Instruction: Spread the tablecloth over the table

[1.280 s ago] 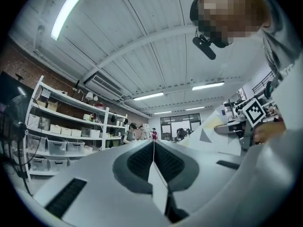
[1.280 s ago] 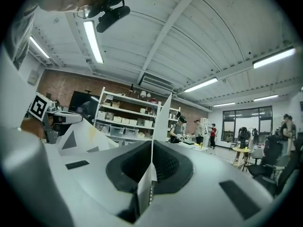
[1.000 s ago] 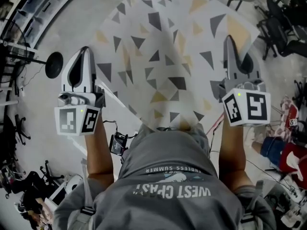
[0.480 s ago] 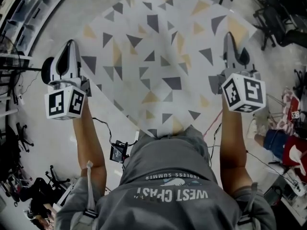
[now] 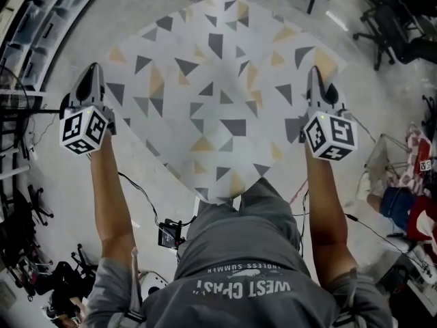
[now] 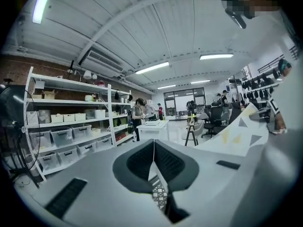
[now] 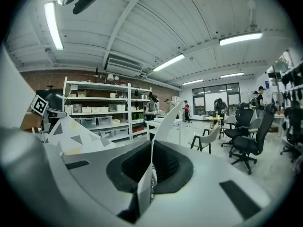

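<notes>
The tablecloth (image 5: 218,101), pale grey with dark and yellow triangles, hangs stretched out flat in the air in front of the person, like a diamond in the head view. My left gripper (image 5: 91,74) is shut on its left edge, and a thin fold of cloth (image 6: 158,183) runs between the closed jaws (image 6: 154,148). My right gripper (image 5: 313,77) is shut on the right edge, with the cloth (image 7: 147,183) pinched in its jaws (image 7: 152,150). The rest of the cloth (image 6: 236,134) billows between the two grippers. No table under the cloth is visible.
Office chairs (image 5: 399,26) stand at the far right and show again as chairs (image 7: 251,136). Shelving with bins (image 6: 71,126) lines the left wall. A white table (image 6: 152,126) and several people stand farther off. A black box with cables (image 5: 169,234) lies on the floor by the person's feet.
Both grippers have moved outward and away from the body, the left one farthest to the left. The cloth between them has been pulled wider and flatter.
</notes>
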Tool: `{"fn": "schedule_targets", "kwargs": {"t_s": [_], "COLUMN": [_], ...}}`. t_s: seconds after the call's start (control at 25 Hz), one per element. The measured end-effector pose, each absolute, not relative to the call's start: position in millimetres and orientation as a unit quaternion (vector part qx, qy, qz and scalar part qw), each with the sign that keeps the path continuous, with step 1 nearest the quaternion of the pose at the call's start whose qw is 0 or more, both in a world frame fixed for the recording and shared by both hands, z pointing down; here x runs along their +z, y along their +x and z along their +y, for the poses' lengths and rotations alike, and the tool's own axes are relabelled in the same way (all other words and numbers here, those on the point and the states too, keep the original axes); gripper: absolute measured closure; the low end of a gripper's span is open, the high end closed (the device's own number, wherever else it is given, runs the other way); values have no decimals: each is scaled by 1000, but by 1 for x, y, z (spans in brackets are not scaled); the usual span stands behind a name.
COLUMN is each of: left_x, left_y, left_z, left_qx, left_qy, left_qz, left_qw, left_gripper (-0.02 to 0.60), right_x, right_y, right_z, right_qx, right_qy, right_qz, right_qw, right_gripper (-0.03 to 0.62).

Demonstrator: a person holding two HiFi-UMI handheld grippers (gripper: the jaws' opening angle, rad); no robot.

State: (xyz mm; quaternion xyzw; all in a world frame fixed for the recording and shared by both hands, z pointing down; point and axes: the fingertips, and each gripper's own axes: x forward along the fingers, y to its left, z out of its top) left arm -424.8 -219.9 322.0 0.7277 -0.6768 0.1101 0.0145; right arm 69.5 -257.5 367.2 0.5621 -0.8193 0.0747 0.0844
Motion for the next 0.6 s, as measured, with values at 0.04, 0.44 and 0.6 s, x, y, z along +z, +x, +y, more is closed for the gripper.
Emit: {"fn": "schedule_targets", "kwargs": {"t_s": [0.04, 0.44, 0.6], "left_x": [331, 410, 445], "left_y": [-432, -496, -504], "left_z": [-227, -283, -310], "left_qx": [113, 166, 183], "left_qy": [725, 695, 691], "left_qz": [-679, -695, -693], "left_qw": [24, 81, 94], "left_gripper": [583, 583, 584], "right_x": [377, 472, 519], "right_y": [72, 81, 109], "right_z": [-263, -280, -279], "right_qx": [81, 150, 184], "right_qy": [564, 574, 591], "right_qz": [-817, -798, -777], "right_qw": [86, 108, 115], "right_gripper": [580, 579, 577]}}
